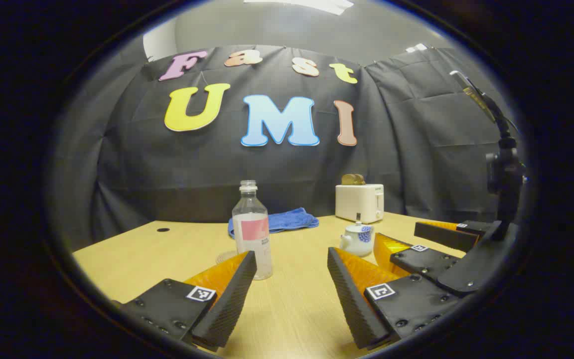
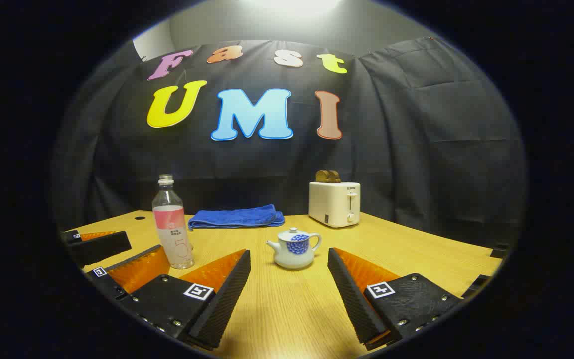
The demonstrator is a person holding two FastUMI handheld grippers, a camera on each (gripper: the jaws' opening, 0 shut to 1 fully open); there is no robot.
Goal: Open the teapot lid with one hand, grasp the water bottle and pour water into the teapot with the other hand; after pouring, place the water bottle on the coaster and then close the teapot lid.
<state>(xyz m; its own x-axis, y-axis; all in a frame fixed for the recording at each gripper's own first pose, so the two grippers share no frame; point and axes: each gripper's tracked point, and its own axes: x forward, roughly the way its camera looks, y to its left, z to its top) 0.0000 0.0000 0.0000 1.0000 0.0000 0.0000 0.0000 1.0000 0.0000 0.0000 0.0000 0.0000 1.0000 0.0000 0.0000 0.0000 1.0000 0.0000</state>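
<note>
Wooden table (image 2: 287, 309): capped water bottle (image 2: 172, 224), lidded teapot (image 2: 294, 248).

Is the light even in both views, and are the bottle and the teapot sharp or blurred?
Right gripper view: a bright glare at the top, dimmer edges; the bottle and teapot look sharp. Left gripper view: softer light, the table edge bends from the fisheye lens; the bottle is sharp, the teapot partly hidden by the other gripper.
</note>
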